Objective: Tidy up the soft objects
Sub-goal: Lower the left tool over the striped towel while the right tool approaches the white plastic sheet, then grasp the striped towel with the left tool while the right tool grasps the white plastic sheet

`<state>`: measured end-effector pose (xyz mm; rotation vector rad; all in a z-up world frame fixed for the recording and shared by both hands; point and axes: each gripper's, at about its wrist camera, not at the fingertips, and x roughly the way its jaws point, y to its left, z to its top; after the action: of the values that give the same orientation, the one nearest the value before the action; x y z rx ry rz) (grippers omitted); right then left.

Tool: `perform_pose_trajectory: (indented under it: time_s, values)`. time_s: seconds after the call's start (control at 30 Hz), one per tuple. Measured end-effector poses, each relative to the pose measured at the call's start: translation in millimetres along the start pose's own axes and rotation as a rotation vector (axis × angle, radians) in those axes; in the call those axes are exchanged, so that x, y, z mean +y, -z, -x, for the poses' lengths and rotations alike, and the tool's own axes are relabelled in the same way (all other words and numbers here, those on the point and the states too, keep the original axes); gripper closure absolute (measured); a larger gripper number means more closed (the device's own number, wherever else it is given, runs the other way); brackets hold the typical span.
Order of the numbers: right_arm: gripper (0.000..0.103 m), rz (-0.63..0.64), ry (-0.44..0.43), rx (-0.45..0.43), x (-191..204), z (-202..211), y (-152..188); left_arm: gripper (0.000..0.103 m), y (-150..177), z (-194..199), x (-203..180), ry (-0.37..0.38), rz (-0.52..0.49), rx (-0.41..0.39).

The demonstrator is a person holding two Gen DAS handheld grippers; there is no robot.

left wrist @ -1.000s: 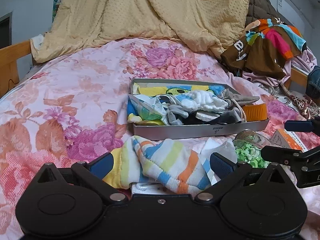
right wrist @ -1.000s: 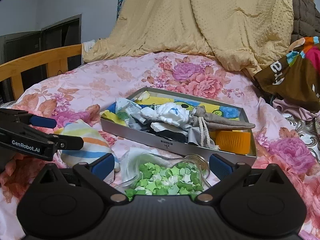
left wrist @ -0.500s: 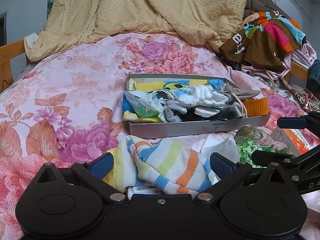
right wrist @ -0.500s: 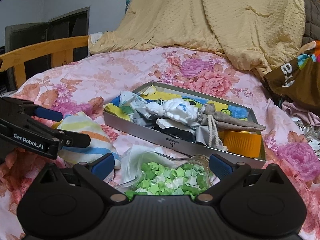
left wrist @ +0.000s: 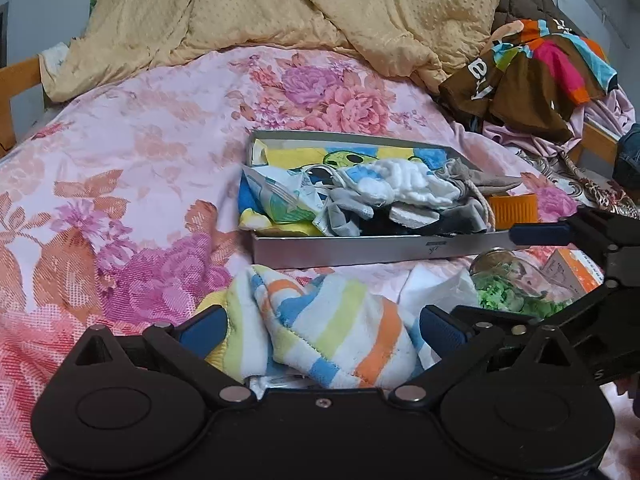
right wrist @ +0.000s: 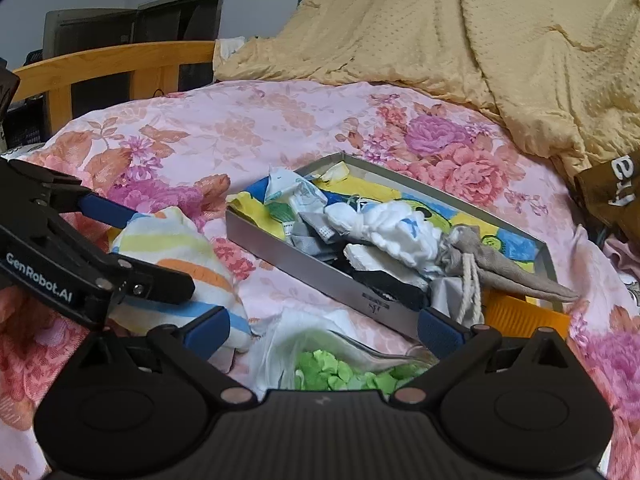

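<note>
Broadly, you have the floral bedspread [left wrist: 132, 168] open to your left and ahead, with bare cover running up to the yellow quilt [left wrist: 280, 4] heaped at the far end. The wooden bed rail [right wrist: 116, 60] marks the left edge, and a pile of coloured clothes [left wrist: 532, 68] crowds the far right.

The metal tray [left wrist: 360, 250] sits in the middle of the bed, its long axis running left to right in your left view and slanting away to the right in your right view. It is heaped with small soft things, among them a white knitted piece [left wrist: 404, 184] and a grey drawstring pouch [right wrist: 492, 260], and an orange lid [left wrist: 514, 208] sits at its right end.

The striped cloth [left wrist: 320, 328] lies crumpled on the cover just in front of the tray's near wall, its stripes running roughly towards you. Your left gripper [left wrist: 322, 326] stands wide, one finger each side of the cloth, not pressing it. Just beside it, your right gripper [right wrist: 324, 328] is also wide, straddling a clear jar [right wrist: 344, 364] of green paper bits lying on its side.
</note>
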<state>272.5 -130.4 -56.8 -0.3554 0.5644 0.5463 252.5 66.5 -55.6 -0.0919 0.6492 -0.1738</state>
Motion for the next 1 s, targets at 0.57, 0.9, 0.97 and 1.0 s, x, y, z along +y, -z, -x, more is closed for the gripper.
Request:
perform_pose_trajectory:
  time_s: [0.57, 0.9, 0.97, 1.0]
  values:
    - [0.032, 0.027, -0.006, 0.051, 3.7, -13.6, 3.2, 0.022, 3.2, -1.4, 4.0, 0.034, 0.007, 0.000]
    - [0.057, 0.156, 0.058, 0.047, 19.2, -15.7, 3.6, 0.056, 4.8, 2.3, -6.7, 0.022, -0.081, -0.028]
    - [0.061, 0.175, 0.070, 0.046, 21.3, -15.4, 3.7, 0.058, 5.5, 3.2, -8.1, 0.022, -0.091, -0.033]
    - [0.062, 0.183, 0.073, 0.047, 22.6, -15.4, 3.7, 0.059, 5.9, 3.5, -8.5, 0.022, -0.094, -0.035]
